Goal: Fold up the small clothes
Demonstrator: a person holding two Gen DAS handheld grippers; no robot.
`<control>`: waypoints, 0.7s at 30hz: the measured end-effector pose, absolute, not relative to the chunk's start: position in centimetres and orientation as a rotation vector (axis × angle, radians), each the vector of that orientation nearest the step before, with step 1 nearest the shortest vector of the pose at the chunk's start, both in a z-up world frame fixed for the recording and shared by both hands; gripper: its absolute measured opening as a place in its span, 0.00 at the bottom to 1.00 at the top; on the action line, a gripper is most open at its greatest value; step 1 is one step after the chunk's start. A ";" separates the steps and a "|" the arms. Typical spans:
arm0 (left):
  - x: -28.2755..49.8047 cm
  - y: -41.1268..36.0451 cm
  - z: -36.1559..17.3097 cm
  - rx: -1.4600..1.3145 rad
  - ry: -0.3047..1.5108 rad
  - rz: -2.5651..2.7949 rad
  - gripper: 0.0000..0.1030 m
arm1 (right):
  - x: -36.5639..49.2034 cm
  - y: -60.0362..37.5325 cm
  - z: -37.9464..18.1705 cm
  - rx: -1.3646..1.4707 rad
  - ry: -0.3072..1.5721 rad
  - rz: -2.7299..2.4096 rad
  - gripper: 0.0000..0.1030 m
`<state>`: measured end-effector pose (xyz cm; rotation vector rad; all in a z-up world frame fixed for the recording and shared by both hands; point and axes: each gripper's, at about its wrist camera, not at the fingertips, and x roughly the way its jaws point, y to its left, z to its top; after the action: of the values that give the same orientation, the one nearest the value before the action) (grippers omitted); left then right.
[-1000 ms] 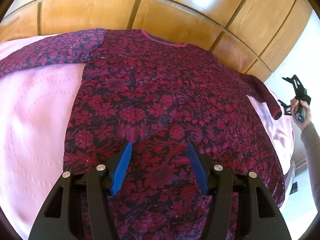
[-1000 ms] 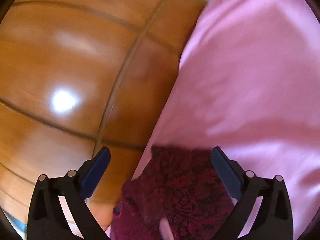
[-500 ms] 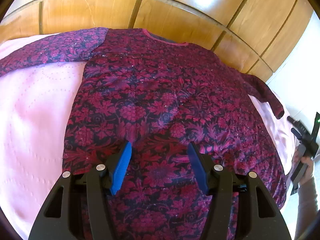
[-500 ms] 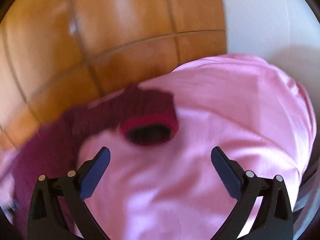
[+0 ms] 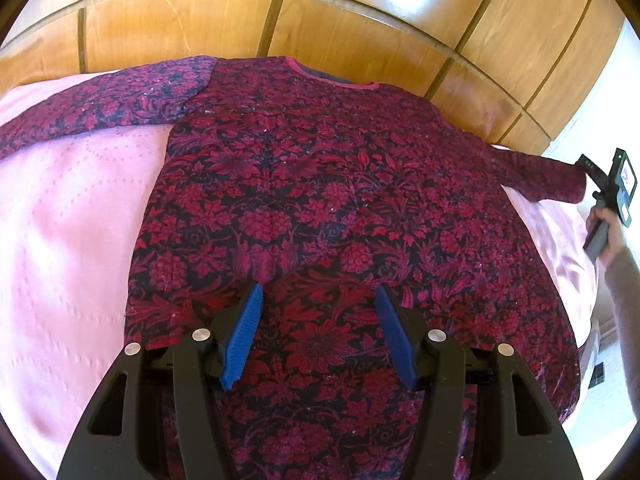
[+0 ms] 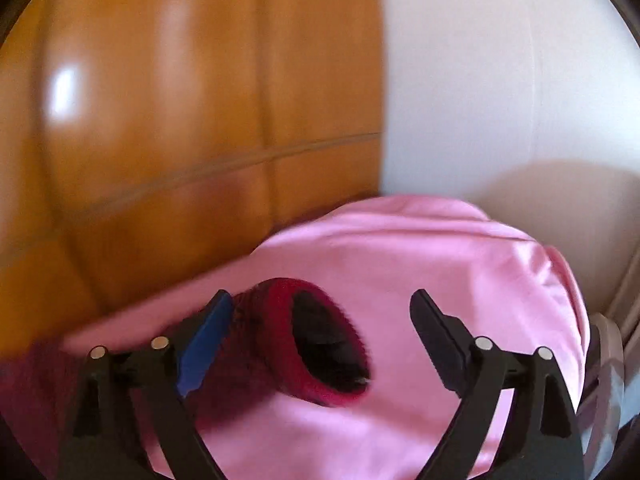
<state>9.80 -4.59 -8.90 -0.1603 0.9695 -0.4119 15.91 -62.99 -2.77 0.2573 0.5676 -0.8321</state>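
Here the sleeve cuff (image 6: 320, 344) lies between the right hand-held gripper's (image 6: 322, 316) spread, unclenched fingers.

Matt floral cloth garment (image 5: 320, 200) on smooth pink bedspread (image 5: 72, 240); glossy wood headboard (image 5: 320, 12).

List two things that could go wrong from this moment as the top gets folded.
1. The right tool is open around the sleeve cuff near the edge of the pink bedspread; a shallow pinch may let the cuff slip out.
2. The left tool hovers open over the floral top without pinning it, so pulling the sleeve could drag and wrinkle the body.
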 end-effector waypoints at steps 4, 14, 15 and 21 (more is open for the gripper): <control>9.4 -4.0 -8.1 -0.188 0.960 -0.410 0.56 | 14.5 -65.0 -3.6 0.511 0.576 -0.758 0.89; 8.6 1.3 -6.6 -0.263 0.937 -0.277 0.56 | 18.4 -59.8 -14.6 1.017 0.782 -0.317 0.57; 8.5 1.9 -6.8 -0.279 0.942 -0.262 0.56 | 18.7 -59.6 -14.8 1.040 0.777 -0.313 0.54; 7.4 4.2 -7.1 -0.270 0.953 -0.206 0.56 | 18.2 -59.1 -13.7 0.892 0.810 -0.423 0.11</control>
<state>7.38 4.19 -7.12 -0.2704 0.9528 -0.2055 18.22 -59.06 -13.71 0.8925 0.8101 -0.4232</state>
